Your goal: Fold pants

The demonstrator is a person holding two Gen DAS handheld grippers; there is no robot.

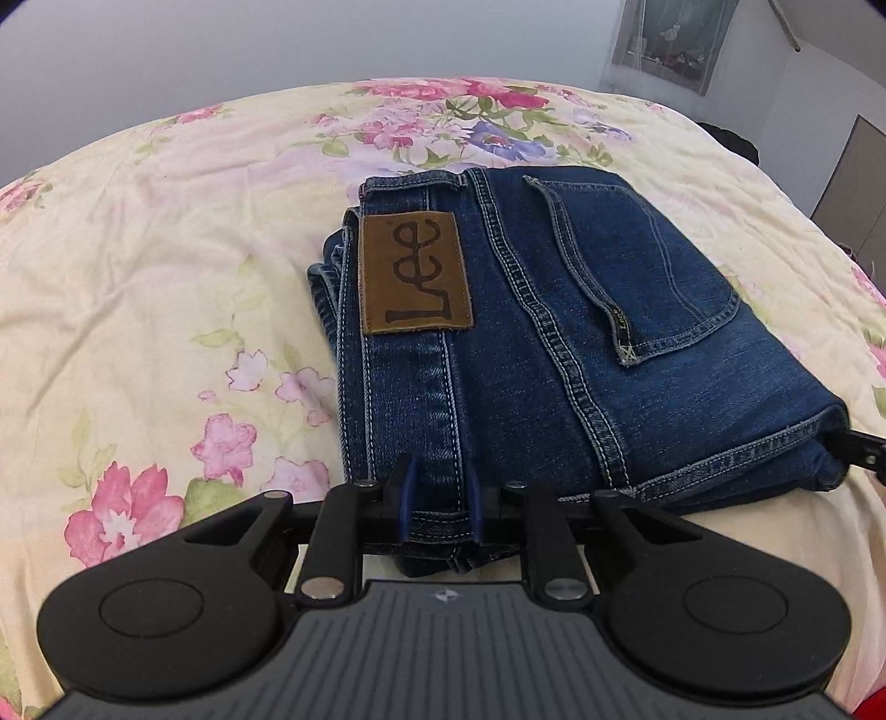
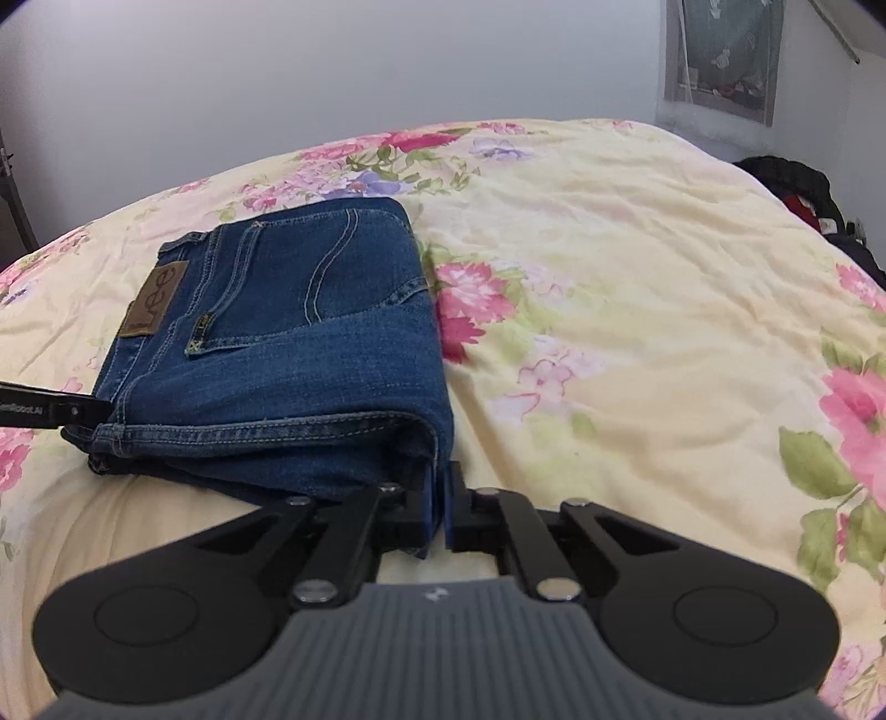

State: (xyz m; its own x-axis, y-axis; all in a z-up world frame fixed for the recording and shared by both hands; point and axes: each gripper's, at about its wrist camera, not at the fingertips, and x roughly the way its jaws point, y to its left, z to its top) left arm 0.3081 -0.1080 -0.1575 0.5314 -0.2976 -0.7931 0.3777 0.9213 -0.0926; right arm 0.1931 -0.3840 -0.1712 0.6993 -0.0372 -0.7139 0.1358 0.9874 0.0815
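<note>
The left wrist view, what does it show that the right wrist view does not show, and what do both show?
Only the left wrist view: the left gripper with its jaws around the waistband end of the jeans, and a grey door at the right edge.

Only the right wrist view: the right gripper shut on the jeans' near corner, and a dark heap at the bed's far right.

Both: the folded jeans, their patch, the floral cover and the wall picture.
</note>
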